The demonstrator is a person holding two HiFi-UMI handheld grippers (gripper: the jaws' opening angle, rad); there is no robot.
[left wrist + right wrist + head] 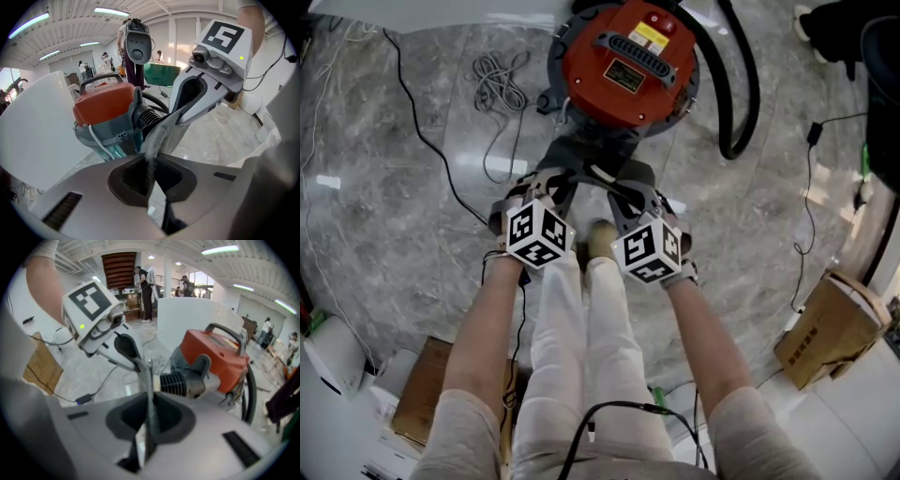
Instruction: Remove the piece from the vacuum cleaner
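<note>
The red-topped vacuum cleaner (628,61) stands on the grey floor in front of me. Just below it, a thin dark grey flat piece (592,167) hangs between both grippers. My left gripper (555,186) is shut on its left side and my right gripper (628,192) on its right side. In the left gripper view the piece (161,133) shows a dusty edge pinched in the jaws (151,157), with the vacuum (105,105) behind it. In the right gripper view the piece (146,378) stands edge-on in the shut jaws (149,397), next to the vacuum (213,357).
A black hose (741,84) curves off the vacuum's right side. A coiled grey cable (497,80) and a black cord (422,131) lie on the floor at left. A cardboard box (830,328) sits at right. My white-trousered legs (581,328) are below the grippers.
</note>
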